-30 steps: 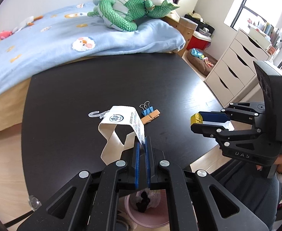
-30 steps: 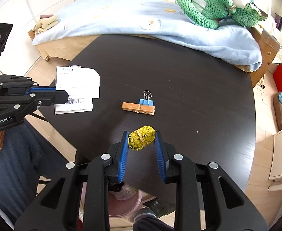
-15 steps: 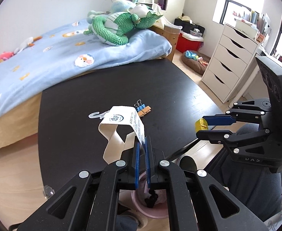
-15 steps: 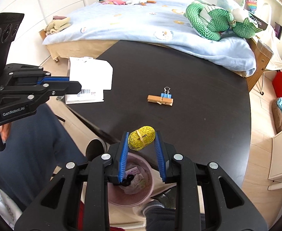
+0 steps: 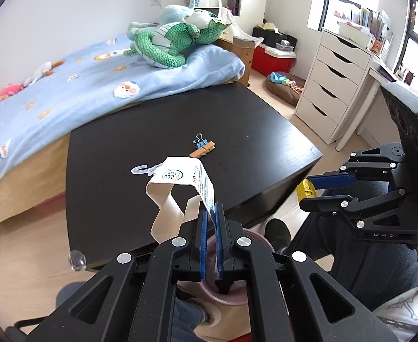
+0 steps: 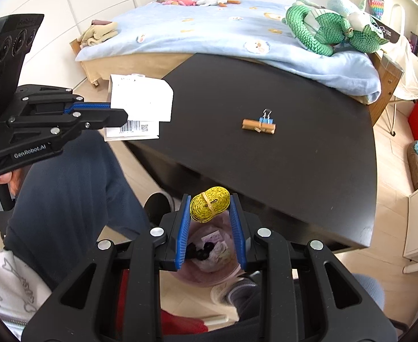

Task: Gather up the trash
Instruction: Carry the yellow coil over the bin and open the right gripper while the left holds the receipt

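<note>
My left gripper pinches paper tag; right gripper clamps yellow tape roll. Pink bin near, below. Risk: floppy tag catches rim, falls outside.

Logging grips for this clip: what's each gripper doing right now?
Left gripper: shut on the paper tag.
Right gripper: shut on the yellow tape roll.

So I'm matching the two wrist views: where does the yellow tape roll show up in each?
Left wrist: the yellow tape roll sits at right, between the right gripper's fingers, seen from the side.
Right wrist: lower centre, clamped between the blue pads.
Shared landmark: the wooden clothespin on the black table.
</note>
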`<action>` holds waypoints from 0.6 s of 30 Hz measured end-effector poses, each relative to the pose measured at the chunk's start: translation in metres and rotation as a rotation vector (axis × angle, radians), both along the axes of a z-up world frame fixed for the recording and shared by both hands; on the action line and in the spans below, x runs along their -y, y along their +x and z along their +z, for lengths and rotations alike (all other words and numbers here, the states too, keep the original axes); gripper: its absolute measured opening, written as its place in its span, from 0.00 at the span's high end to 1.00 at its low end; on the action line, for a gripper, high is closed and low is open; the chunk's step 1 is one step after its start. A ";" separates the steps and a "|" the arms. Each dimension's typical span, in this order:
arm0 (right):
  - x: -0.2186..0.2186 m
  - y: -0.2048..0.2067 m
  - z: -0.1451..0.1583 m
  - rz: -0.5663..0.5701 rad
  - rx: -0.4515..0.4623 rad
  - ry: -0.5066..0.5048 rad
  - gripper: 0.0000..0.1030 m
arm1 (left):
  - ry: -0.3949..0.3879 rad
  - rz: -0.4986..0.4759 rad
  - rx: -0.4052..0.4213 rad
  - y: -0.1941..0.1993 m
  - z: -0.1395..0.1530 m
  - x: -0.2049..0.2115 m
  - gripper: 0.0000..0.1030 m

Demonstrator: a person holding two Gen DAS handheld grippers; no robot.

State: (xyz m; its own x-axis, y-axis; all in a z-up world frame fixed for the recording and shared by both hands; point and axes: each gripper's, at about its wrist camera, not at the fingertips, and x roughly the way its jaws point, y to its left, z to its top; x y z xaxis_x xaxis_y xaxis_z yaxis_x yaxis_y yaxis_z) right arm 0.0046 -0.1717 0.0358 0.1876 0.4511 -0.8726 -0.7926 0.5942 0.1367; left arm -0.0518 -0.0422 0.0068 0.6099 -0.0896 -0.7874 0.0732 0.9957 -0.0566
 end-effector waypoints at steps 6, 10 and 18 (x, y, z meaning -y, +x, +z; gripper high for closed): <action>0.000 -0.012 -0.003 0.015 -0.024 0.003 0.74 | -0.015 0.009 0.006 -0.014 0.005 -0.002 0.95; -0.001 -0.014 -0.005 0.022 -0.032 0.007 0.74 | -0.018 0.017 0.008 -0.017 0.006 -0.004 0.95; -0.001 -0.012 -0.007 -0.008 -0.020 0.011 0.15 | -0.021 0.001 0.013 -0.018 0.007 -0.001 0.95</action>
State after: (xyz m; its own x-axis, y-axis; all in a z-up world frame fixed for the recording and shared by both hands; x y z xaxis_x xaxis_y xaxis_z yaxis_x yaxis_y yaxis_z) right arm -0.0071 -0.1711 0.0286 0.1739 0.4591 -0.8712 -0.7847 0.5991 0.1591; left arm -0.0698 -0.0410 0.0136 0.6203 -0.1052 -0.7773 0.0728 0.9944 -0.0765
